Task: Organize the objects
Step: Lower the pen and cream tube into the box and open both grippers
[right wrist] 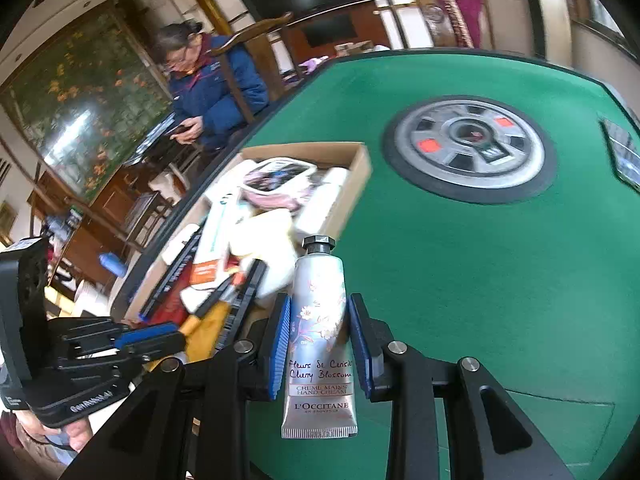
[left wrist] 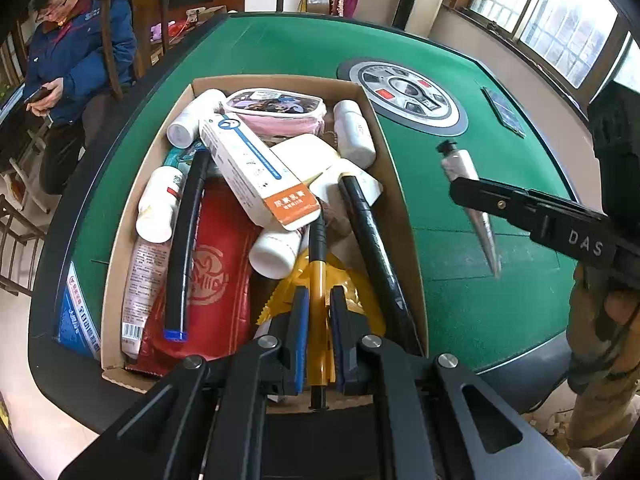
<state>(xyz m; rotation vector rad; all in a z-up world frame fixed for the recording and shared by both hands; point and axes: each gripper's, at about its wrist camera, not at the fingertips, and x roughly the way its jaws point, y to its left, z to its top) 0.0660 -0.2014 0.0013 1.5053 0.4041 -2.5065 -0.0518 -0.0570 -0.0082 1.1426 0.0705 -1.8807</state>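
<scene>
Right wrist view shows the right gripper [right wrist: 319, 344] with its blue pads clamped on a silver hand cream tube with a black cap [right wrist: 318, 320]. The tube is held above the green felt table [right wrist: 460, 280], just beside the near right edge of the open brown cardboard box [right wrist: 360, 168], cap pointing away from the camera. Its label reads "Fleurs de Cerisier, Cherry Blossom", "CREME MAINS HAND CREAM" and "L'OCCITANE EN PROVENCE". The picture is a little blurred around the box.

Left wrist view shows the left gripper [left wrist: 319, 332] over the near end of the box, its fingers closed together on a thin yellow pen with a black grip [left wrist: 318, 280]. The pen points into the box. Inside the box lie a white carton with a blue stripe and an orange end [left wrist: 248, 168] carrying Chinese writing that I cannot read, several white plastic bottles [left wrist: 158, 204], a pink pouch with a printed lid [left wrist: 276, 110], a red bag with a pale round logo [left wrist: 216, 268] and two black rods [left wrist: 186, 240]. The right gripper's black arm bears the letters "DAS". Beyond the box, a round grey control panel with red buttons [left wrist: 408, 96] sits in the table. At the far left of the box a seated person in a blue jacket [left wrist: 80, 48] looks at a phone.
</scene>
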